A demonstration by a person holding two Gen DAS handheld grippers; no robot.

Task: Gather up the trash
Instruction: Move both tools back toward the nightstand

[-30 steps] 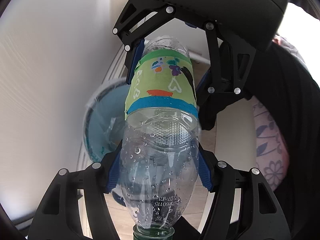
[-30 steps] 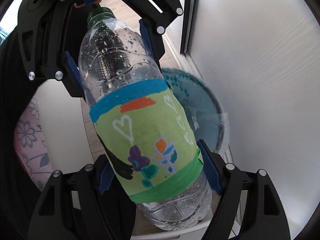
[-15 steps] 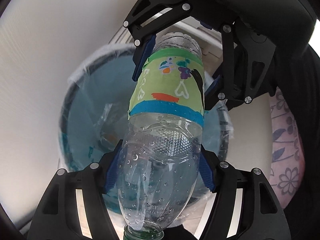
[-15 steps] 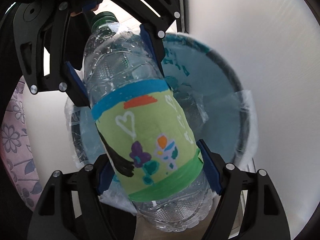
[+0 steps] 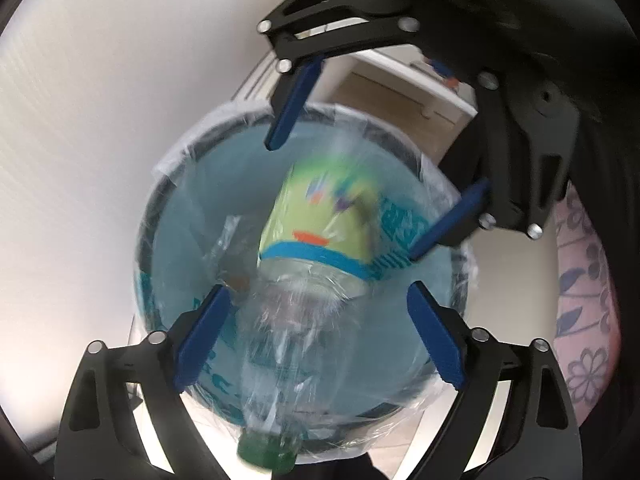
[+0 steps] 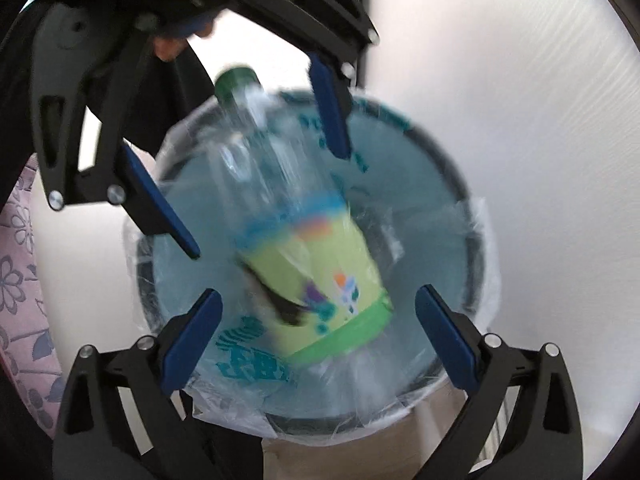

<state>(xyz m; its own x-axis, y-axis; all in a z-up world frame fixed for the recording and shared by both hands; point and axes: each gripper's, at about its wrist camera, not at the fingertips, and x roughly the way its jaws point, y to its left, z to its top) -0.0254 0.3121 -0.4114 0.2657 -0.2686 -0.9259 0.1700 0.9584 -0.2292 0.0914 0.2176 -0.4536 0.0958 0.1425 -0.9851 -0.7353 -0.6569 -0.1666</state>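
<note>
A clear plastic bottle (image 5: 304, 264) with a green label and green cap is blurred, falling free over a round bin (image 5: 168, 216) lined with a teal bag. In the right wrist view the bottle (image 6: 308, 264) hangs over the bin (image 6: 460, 184) too. My left gripper (image 5: 316, 336) is open, its blue pads apart from the bottle. My right gripper (image 6: 316, 332) is open, with its pads clear of the bottle. Each gripper faces the other across the bin.
A white wall (image 5: 100, 100) stands beside the bin. A person in a pink flowered garment (image 5: 580, 300) is close on the other side. A white cabinet (image 5: 400, 92) stands behind the bin.
Both grippers opened and let go of the bottle. The bottle is dropping into the bin, which now fills the view beneath the grippers.
</note>
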